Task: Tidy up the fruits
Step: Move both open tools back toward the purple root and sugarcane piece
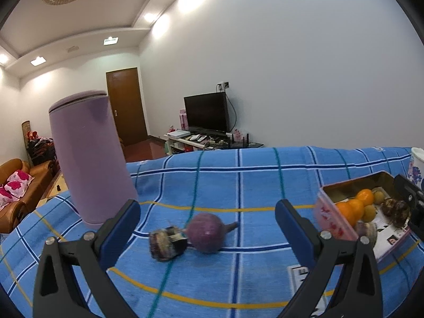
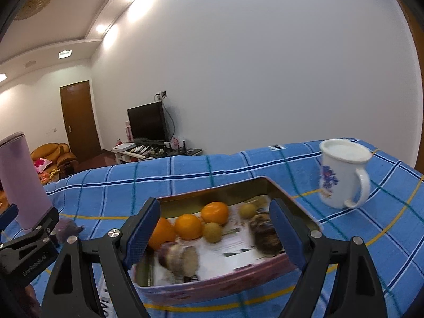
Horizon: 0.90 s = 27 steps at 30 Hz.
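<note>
Where the left wrist view looks along its fingers, the left hand-held gripper [image 1: 208,216] stands wide with nothing between its blue, dimpled pads. On the tabletop [image 1: 265,185], under a blue checked cloth with white, teal and yellow lines, lie two things between the fingers: a round, dull purple fruit [image 1: 206,233] with a short stalk, and touching it at 9 o'clock a dark, rough, striped lump [image 1: 167,243], too blurred to name. A tall, smooth lilac canister [image 1: 90,156] with a lid stands upright at 10 o'clock. At 3 o'clock sits a shallow rectangular tin [image 1: 334,225] with pink flowered sides and a gold inside, holding glossy oranges [image 1: 352,208], small yellowish fruits and dark rough pieces. A printed sheet lies near it; its writing cannot be read.

In the right wrist view, the right hand-held gripper [image 2: 214,228] is also wide and grips nothing, hanging over the near part of the tin [image 2: 212,286]. Inside, on printed paper, three oranges [image 2: 189,226] sit at 11 o'clock, two small yellow-green fruits [image 2: 212,232] beside them, a dark scaly piece [image 2: 266,235] at 2 o'clock, and a blurred purple-and-tan piece [image 2: 180,258] at 7 o'clock. A white mug [image 2: 341,175] with a blue flower print stands at 2 o'clock, apart from the tin. The other gripper's black frame at 9 o'clock bears small lettering, illegible.
</note>
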### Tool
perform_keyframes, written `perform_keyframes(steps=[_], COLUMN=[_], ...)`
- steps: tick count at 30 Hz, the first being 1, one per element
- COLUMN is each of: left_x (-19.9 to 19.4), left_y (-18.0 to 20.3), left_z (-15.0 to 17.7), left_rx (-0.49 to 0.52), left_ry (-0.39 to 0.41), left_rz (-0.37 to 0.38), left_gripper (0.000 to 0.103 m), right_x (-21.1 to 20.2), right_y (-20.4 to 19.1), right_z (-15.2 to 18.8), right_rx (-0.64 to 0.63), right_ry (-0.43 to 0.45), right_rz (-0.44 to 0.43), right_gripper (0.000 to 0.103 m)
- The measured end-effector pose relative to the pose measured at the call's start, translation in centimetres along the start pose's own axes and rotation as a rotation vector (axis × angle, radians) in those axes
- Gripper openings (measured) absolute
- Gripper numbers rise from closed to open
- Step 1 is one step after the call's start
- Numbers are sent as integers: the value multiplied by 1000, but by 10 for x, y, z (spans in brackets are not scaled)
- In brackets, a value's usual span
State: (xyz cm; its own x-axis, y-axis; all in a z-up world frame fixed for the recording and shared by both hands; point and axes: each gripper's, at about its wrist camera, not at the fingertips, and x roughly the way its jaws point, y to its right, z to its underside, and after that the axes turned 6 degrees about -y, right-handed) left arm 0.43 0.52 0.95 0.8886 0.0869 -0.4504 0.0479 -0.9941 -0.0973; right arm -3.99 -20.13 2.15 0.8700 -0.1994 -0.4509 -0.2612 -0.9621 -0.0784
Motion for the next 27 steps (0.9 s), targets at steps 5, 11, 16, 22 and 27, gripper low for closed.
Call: perform_keyframes(steps=[5,11,16,22,27], left_x=[9,18,28,42,54], left_y=[-16,-33,-47,-67,-88], left_z=[-1,-2,-3,-4,-4], left_rx=[-12,-19,-15,-15,4], left_ry=[-23,-42,-66,-102,-126], left_rz=[0,-4,-12,-26,-42], left_gripper=[103,103,103,103,103], right_x=[0,2,5,13,21], right_y=[-28,-57,-79,-105,-124], right_z=[3,6,7,10,10], right_rx=[-33,-63,-78,-84,-99], right_ry=[9,4,-6,-33,-54], right_rz=[-16,-38,-63,-98,-116], right_gripper=[85,85,85,85,85])
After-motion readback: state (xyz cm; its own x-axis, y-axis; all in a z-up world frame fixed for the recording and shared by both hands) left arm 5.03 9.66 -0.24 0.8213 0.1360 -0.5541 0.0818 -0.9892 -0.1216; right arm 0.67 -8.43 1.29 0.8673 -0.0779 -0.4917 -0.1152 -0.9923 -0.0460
